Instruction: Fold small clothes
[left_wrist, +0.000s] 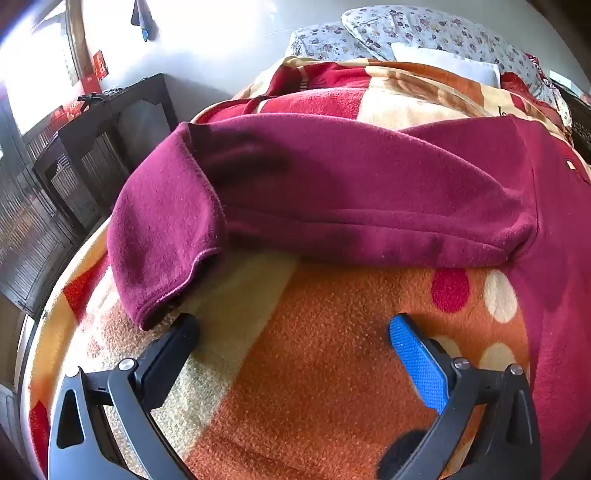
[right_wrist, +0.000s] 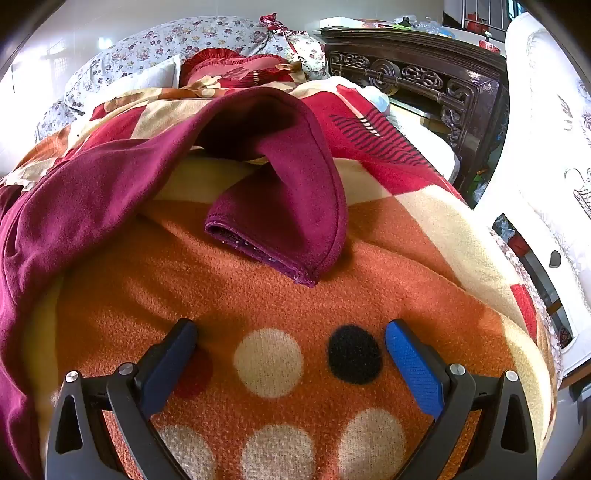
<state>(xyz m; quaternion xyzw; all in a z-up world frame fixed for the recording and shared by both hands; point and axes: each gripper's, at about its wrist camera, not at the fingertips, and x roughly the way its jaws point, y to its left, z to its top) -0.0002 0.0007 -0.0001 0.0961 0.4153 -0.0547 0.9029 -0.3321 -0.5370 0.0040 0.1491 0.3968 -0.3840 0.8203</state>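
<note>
A maroon fleece top (left_wrist: 351, 192) lies spread on an orange patterned blanket (left_wrist: 314, 350). In the left wrist view its sleeve runs left and its cuff (left_wrist: 162, 258) hangs just beyond my left gripper's left finger. My left gripper (left_wrist: 293, 326) is open and empty, low over the blanket. In the right wrist view the other sleeve (right_wrist: 288, 177) arches and bends back, its cuff (right_wrist: 266, 251) resting on the blanket (right_wrist: 295, 314) ahead. My right gripper (right_wrist: 291, 332) is open and empty, a short way short of that cuff.
Floral pillows (left_wrist: 424, 33) and a red cushion (right_wrist: 236, 66) lie at the bed's far end. A dark wooden cabinet (left_wrist: 92, 155) stands left of the bed. A carved dark wood headboard (right_wrist: 424, 81) and white furniture (right_wrist: 546, 147) stand to the right.
</note>
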